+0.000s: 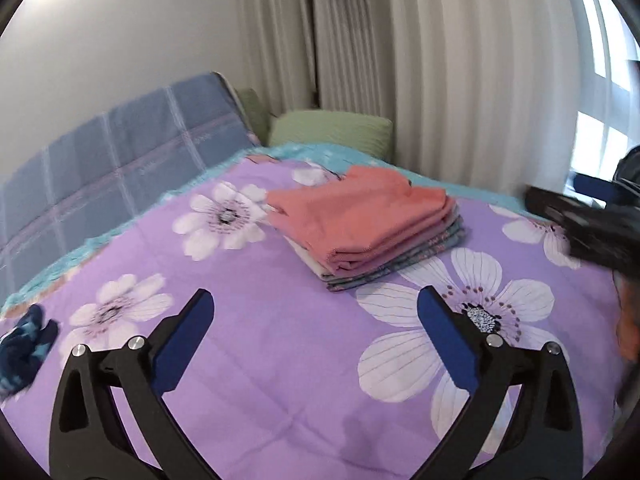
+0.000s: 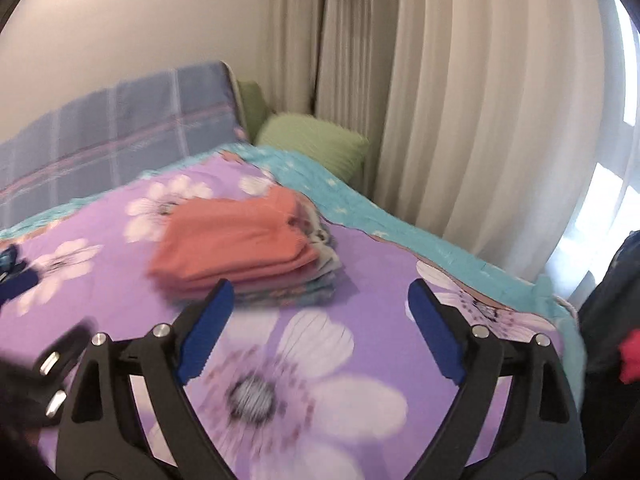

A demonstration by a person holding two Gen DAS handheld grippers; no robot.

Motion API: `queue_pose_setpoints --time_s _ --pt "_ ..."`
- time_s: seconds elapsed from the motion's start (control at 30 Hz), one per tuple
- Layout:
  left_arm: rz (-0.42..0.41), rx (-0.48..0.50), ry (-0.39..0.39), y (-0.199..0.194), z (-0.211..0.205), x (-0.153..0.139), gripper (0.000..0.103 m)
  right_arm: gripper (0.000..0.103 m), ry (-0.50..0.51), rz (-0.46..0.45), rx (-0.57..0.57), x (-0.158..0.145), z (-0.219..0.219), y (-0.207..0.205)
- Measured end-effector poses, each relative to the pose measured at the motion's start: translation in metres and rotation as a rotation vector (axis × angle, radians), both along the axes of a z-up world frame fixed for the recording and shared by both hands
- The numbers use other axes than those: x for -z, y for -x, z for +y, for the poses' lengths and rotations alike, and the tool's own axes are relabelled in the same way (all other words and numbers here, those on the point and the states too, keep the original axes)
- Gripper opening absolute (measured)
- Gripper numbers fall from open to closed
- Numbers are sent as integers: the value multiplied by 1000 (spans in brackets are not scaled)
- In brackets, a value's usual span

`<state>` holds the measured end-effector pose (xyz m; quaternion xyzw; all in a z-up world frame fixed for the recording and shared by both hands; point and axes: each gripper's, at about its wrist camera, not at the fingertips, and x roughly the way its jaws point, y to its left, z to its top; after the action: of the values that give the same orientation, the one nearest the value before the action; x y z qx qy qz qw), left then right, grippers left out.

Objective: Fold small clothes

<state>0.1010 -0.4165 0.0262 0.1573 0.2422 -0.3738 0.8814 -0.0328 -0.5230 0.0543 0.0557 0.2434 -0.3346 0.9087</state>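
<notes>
Both grippers, left gripper (image 1: 314,322) and right gripper (image 2: 320,314), gape empty before the neatly folded clothes stack (image 1: 366,226), salmon on top; lower layers blur.

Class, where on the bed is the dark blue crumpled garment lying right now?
In the left wrist view, the dark blue garment lies at the bedspread's far left edge, apart from the folded stack.

left tool (image 1: 316,300): wide apart, empty | right tool (image 2: 320,292): spread, empty

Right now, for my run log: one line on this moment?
left gripper: jaws open, empty | right gripper: jaws open, empty | folded stack: on bedspread
</notes>
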Motion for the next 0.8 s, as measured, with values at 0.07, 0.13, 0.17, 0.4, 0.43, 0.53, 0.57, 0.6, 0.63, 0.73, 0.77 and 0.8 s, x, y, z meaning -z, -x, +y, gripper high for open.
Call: queue_pose_setpoints --time_s 0.07,0.13,0.17,0.4,0.43,0.53,0.57,0.6,0.63,0.73,0.77,0.8 --pt "18 3 17 13 7 -8 102 91 9 -23 -18 -9 26 23" --pt "12 9 30 28 15 -18 102 93 25 -56 -30 -17 53 48" --pt "-6 13 40 38 21 -24 102 95 33 -70 -27 -20 62 56" --pt "-83 25 111 89 67 -52 102 101 37 -138 -39 -33 111 101" --pt "-88 18 125 95 75 -55 102 101 37 -145 -38 -35 116 106" --pt "-98 2 139 105 90 -58 102 101 58 -161 -29 -39 129 118" --pt "-94 -1 141 108 93 -58 102 101 66 -162 -28 -40 132 119" --pt "-88 -7 140 111 97 -58 102 101 76 -163 -27 -41 135 121" --pt "-83 -15 139 112 100 -58 102 101 86 -165 -28 -43 139 125" --pt "-81 -64 125 117 110 -57 102 101 95 -169 -29 -43 144 134" --pt "-88 -85 115 119 114 -56 102 101 93 -170 -30 -43 145 137" --pt "-91 -91 111 120 116 -56 102 101 89 -173 -31 -43 146 139"
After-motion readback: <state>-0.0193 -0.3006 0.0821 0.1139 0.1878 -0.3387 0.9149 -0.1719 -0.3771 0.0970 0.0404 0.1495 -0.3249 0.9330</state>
